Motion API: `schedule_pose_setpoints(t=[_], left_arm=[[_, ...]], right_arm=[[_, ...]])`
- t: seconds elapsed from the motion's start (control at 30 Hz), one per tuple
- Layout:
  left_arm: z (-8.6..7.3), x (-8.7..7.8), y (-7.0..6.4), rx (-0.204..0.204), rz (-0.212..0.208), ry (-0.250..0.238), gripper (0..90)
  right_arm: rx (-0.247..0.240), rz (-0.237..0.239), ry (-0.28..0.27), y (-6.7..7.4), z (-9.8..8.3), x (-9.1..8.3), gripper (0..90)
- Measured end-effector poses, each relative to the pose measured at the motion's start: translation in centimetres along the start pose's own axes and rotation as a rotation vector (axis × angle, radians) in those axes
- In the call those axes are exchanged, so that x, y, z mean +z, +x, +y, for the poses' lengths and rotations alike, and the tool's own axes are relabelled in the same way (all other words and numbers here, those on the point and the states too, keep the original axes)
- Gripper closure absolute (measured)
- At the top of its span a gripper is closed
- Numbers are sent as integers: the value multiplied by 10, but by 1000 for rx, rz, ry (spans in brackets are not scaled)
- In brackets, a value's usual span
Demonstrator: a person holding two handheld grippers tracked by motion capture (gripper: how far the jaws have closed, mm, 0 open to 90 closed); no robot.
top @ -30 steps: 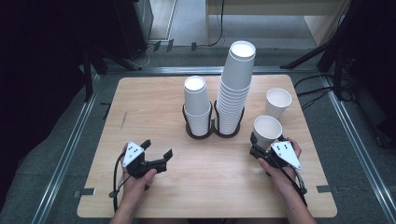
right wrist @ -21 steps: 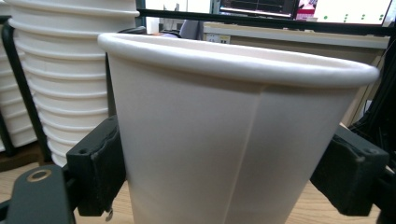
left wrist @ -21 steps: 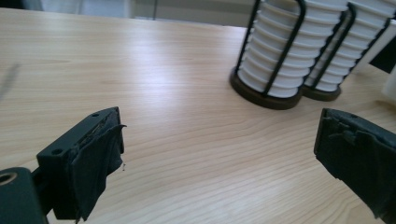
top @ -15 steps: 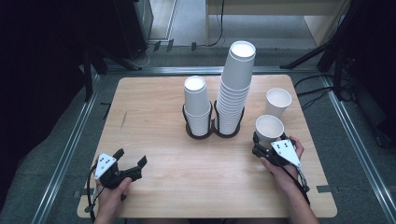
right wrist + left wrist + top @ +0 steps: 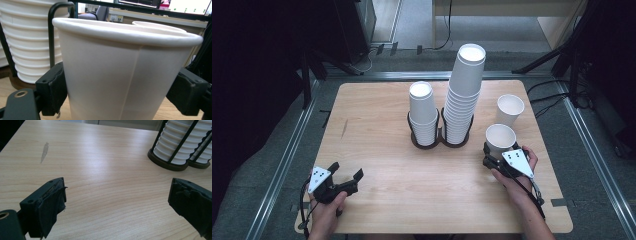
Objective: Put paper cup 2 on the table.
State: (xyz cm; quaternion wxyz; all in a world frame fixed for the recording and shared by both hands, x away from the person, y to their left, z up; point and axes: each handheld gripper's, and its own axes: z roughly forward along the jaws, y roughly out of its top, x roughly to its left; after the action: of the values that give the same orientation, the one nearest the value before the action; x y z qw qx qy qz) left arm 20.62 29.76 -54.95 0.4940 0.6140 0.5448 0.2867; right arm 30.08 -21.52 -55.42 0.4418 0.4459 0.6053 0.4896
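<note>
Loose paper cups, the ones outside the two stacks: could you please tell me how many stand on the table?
2: the near cup stands between the jaws of the right hand-held gripper; the far cup stands just behind it, near the table's right edge. Nothing suggests more hidden.

The high view looked down from above the table's point(image 5: 377, 125) near edge; each gripper view sat low and close, both sharing the cup stacks point(image 5: 180, 142).

A second paper cup point(image 5: 510, 109) stands beyond two stacks point(image 5: 463, 95) in a black wire holder point(image 5: 439, 140).
</note>
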Motion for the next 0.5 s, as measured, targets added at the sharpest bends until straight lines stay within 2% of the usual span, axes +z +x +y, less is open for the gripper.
schedule_pose_setpoints(t=[0.27, 0.5], left_arm=[[-1, 1, 2, -13, -13, -6, 16], [-2, 1, 1, -11, -15, -6, 16]], right_arm=[[16, -4, 31, -4, 0, -1, 137], [44, 21, 62, -3, 1, -1, 135]])
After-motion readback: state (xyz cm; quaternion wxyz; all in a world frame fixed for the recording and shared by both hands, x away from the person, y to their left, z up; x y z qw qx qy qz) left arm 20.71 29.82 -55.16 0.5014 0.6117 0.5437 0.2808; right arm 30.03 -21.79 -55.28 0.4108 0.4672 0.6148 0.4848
